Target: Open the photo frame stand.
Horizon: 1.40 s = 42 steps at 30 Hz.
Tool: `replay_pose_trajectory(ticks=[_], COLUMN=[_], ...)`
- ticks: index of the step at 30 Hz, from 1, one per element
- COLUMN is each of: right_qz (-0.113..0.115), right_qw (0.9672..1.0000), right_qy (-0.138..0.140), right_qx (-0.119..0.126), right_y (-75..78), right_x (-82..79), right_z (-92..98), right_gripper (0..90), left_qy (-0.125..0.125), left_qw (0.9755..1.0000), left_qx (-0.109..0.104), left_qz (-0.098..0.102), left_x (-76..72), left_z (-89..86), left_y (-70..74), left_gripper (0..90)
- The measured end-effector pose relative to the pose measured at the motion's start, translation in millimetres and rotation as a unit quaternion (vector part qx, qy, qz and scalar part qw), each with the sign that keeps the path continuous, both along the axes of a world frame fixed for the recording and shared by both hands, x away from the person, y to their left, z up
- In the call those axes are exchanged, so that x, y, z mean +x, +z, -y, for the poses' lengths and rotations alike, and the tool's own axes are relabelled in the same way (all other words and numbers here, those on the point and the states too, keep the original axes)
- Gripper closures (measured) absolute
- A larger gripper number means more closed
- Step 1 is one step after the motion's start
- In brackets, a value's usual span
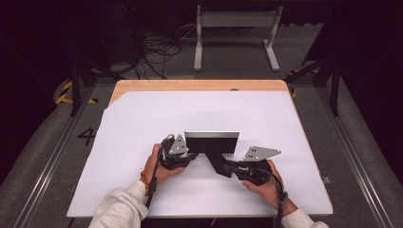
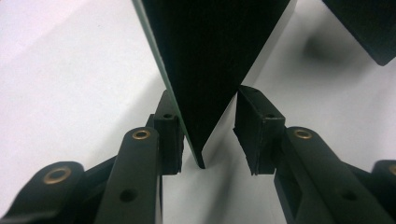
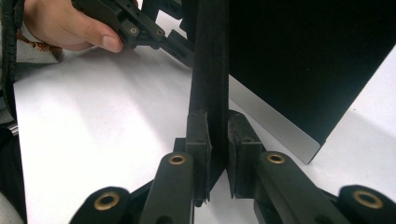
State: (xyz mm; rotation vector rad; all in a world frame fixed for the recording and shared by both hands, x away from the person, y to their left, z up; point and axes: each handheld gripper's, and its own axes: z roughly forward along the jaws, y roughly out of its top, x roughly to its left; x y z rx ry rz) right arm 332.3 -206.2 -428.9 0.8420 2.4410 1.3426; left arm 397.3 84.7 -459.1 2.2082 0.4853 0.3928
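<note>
- A picture frame (image 1: pixel 212 141) stands upright near the middle of the white sheet (image 1: pixel 142 118) that covers the counter (image 1: pixel 199 85), its black back turned toward me and its back stand (image 1: pixel 219 161) angling out toward the near right.
- My right gripper (image 1: pixel 236 167) holds that stand; in the right gripper view the jaws are clamped on the thin black strip (image 3: pixel 210 93) from both sides. I judge this grip is there to pull the stand out and set its angle so the frame can stand on its own.
- My left gripper (image 1: pixel 186 156) is at the frame's near left corner. In the left gripper view the jaws stand apart with the pointed corner of the black panel (image 2: pixel 205 70) between them: the left pad looks touching or almost touching, the right pad is clearly off it. I read this as steadying, not gripping.
- The high view gives the layout: both hands close together, frame between them, far half of the sheet bare.
- The left gripper view alone reveals the gap at the pads and the frame's pale edge.
- The right gripper view adds the silver rim (image 3: pixel 275 126) at the frame's foot and my left hand (image 3: pixel 65 28) beyond.
</note>
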Motion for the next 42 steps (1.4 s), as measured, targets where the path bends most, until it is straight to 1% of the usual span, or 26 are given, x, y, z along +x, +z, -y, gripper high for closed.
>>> replay_pose_trajectory(ticks=[3,5,10,12,15,16,19,23,28,29,32,34,37,39,42], right_qz=[0.000,0.000,0.002,0.004,0.004,0.005,0.004,0.002,-0.004,-0.006,-0.010,-0.018,-0.027,-0.028,-0.026], right_qw=[1.0000,1.0000,1.0000,1.0000,1.0000,1.0000,1.0000,1.0000,0.9999,0.9999,0.9998,0.9998,0.9996,0.9995,0.9995], right_qy=[0.001,0.002,0.000,-0.003,-0.003,-0.003,-0.002,-0.001,0.001,0.001,0.001,-0.001,-0.005,-0.005,-0.007], right_qx=[-0.001,-0.003,0.000,0.001,-0.001,-0.002,-0.003,-0.002,-0.012,-0.015,-0.015,-0.007,-0.010,-0.010,-0.018], right_y=[0.0,-0.3,1.0,1.5,0.9,0.8,0.9,0.5,-3.4,-4.2,-5.9,-7.7,-10.2,-9.9,-8.6], right_x=[0.3,0.2,-0.1,-0.1,-0.1,-0.2,-0.3,0.0,0.4,0.7,1.2,2.4,3.6,3.8,3.3], right_z=[0.3,0.2,1.7,2.5,3.0,3.0,3.2,3.3,-0.6,-1.0,-1.5,-0.2,1.6,1.8,0.5], right_gripper=[81.7,82.5,83.9,83.7,83.7,83.4,82.3,81.7,78.6,78.3,77.9,80.4,85.4,85.7,85.8], left_qy=[0.003,0.012,0.023,0.022,0.022,0.022,0.022,0.023,0.022,0.021,0.023,0.026,0.032,0.038,0.041], left_qw=[1.0000,0.9997,0.9993,0.9994,0.9996,0.9996,0.9996,0.9995,0.9996,0.9995,0.9992,0.9992,0.9989,0.9986,0.9984], left_qx=[0.003,0.016,0.020,0.019,0.008,0.007,0.010,0.013,0.013,0.018,0.023,0.022,0.025,0.025,0.028], left_qz=[0.005,0.017,0.023,0.021,0.015,0.014,0.016,0.015,0.014,0.018,0.022,0.021,0.023,0.025,0.027], left_x=[-0.2,-0.5,-0.2,0.3,0.9,0.9,0.9,0.6,0.7,0.6,-0.2,-0.6,-1.9,-2.8,-3.2], left_z=[0.2,0.4,-0.6,-1.4,-4.0,-4.5,-5.6,-5.0,-4.9,-4.7,-3.5,-3.2,-2.1,-0.7,-0.2], left_y=[0.2,1.1,-0.1,0.0,-0.3,-0.3,0.4,-0.5,-0.8,-0.4,0.1,0.0,0.1,-0.2,0.0], left_gripper=[63.9,64.5,69.4,69.9,70.3,70.4,70.5,71.7,71.9,72.0,72.1,72.1,72.1,72.1,72.2])
